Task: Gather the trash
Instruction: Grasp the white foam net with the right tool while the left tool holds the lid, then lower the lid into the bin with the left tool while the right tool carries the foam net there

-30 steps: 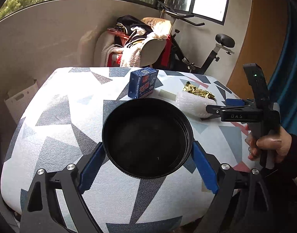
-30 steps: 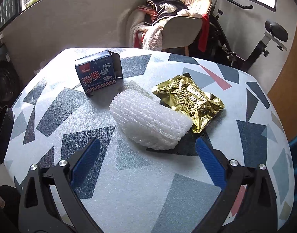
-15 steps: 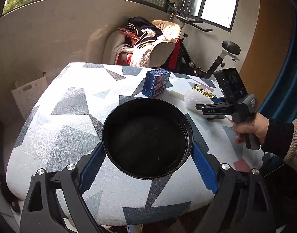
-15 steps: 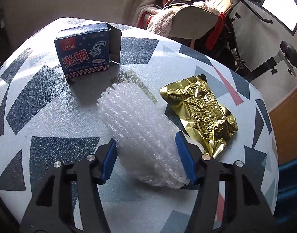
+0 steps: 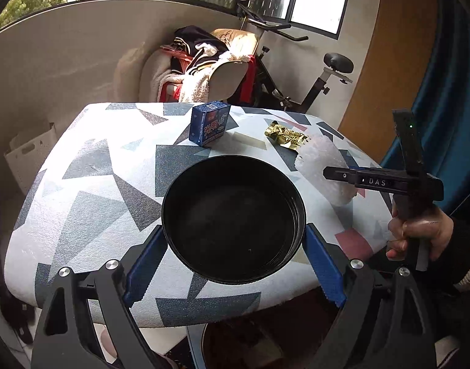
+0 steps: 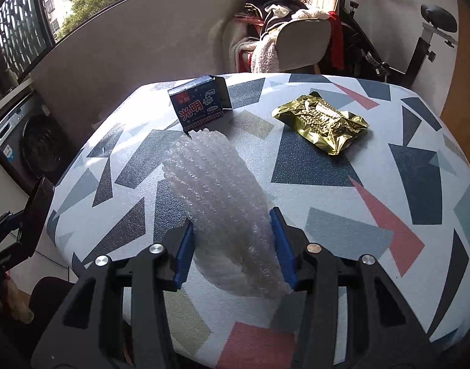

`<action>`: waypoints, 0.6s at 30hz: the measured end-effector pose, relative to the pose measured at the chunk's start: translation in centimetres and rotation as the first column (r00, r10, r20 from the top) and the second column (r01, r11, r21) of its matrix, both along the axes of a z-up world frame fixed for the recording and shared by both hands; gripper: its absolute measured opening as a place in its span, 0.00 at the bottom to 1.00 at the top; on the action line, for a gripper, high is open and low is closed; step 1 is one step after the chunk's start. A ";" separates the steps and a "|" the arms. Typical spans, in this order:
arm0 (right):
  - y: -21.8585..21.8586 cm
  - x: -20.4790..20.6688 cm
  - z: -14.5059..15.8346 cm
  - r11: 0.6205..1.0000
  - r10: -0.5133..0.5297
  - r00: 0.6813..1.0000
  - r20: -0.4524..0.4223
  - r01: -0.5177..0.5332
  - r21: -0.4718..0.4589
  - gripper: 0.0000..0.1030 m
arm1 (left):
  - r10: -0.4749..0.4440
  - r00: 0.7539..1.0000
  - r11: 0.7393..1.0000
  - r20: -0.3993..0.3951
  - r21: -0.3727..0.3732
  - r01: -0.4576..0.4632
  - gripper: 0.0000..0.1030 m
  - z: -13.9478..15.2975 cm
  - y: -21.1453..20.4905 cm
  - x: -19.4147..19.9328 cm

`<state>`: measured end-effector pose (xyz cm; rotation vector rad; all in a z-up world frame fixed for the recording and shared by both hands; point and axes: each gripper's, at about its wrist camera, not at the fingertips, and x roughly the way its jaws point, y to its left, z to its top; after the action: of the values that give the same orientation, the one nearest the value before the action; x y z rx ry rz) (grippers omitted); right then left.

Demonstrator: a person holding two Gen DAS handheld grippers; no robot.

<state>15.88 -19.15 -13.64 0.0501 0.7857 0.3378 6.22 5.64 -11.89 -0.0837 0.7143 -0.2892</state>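
Over the patterned table [image 5: 90,184] the black bin [image 5: 233,218] sits clamped between the wide-set jaws of the left gripper [image 5: 235,261], just left of the white foam wrap [image 6: 222,209] — its long axis running forward from the right gripper [image 6: 231,246], whose jaws have just been closing and now pinch its near end, lifted clear.

A white, ribbed wad of bubble-wrap foam [image 6: 228,212] is pinched between blue pads, lifted and tilted, its far end reaching toward the blue cardboard carton [image 6: 201,104]. That carton stands upright near the far edge of the patterned counter [image 6: 357,190], one flap open at its side. A crumpled gold foil wrapper [image 6: 321,120] lies flat to the right, well apart from it. A round black plastic bin [image 5: 233,218], seemingly empty though its dark inside is hard to read, is held at its rim.
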 end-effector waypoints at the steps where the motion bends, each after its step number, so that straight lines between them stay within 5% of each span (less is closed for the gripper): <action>1: -0.4 -0.9 -0.1 1.000 -0.005 1.000 -0.003 0.005 0.013 0.47 | -0.009 1.000 1.000 -0.004 0.001 0.009 0.84 -0.1 -0.3 -0.3; 18: -3.9 -9.6 1.4 0.997 -0.029 0.997 0.064 0.025 0.068 0.47 | -0.133 0.989 0.989 -0.056 0.062 0.137 0.84 -1.7 -4.1 -4.9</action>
<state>6.27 -23.05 -12.20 0.1124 0.7082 0.3385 1.30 1.58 -13.58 0.0198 0.7819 -0.3942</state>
